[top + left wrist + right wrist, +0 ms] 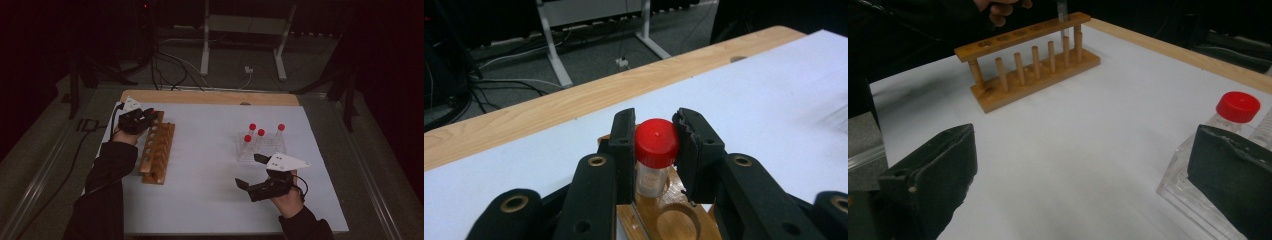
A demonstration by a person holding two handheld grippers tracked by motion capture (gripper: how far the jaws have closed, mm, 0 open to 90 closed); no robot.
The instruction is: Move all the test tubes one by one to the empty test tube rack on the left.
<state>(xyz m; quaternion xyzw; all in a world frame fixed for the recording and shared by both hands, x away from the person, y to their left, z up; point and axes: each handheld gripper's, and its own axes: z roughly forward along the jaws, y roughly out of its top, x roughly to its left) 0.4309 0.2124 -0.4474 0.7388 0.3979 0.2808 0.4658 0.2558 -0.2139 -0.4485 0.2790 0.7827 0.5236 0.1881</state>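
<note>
While my right gripper (248, 171) waits with jaws wide beside the clear rack (262, 147), my left gripper (655, 142) clamps a red-capped tube (655, 150) seated in the wooden rack's (158, 147) far end hole.

A dim lab: a wooden test-tube rack (157, 148) left of centre, red-capped tubes (261, 133) in a clear rack (272, 146), cables (170, 70) on the floor above.

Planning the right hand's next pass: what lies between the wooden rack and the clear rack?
In the high view, bare white tabletop separates the wooden rack from the clear rack.
</note>
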